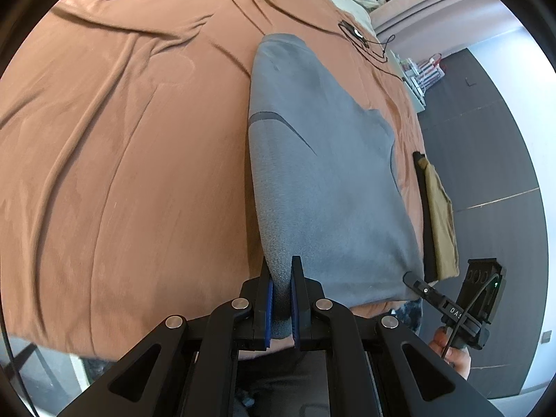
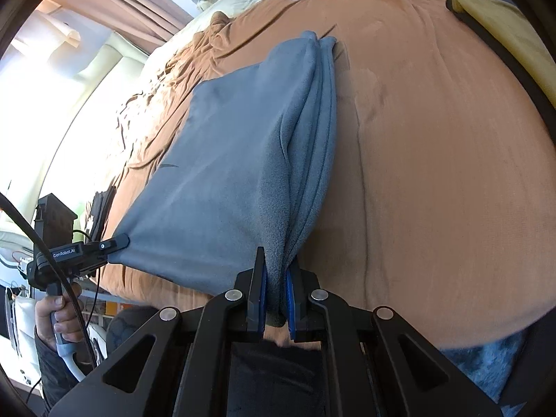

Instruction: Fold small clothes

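Both hand-held grippers are clamping the near edge of a grey garment (image 1: 323,180) lying on a bed covered with a brown sheet (image 1: 121,139). The left hand-held gripper (image 1: 282,299) is pinching one near corner, the right hand-held gripper (image 2: 276,299) the other, each with fabric squeezed between its blue pads. The cloth is stretching away ahead of both, already folded lengthwise, its far end resting on the sheet. To fold it well, both hands should probably be rising evenly, keeping the edge taut and level, then carrying it forward over the far end so corners meet squarely. Folded tan and black clothes (image 1: 439,215) are lying just beyond, to the right.
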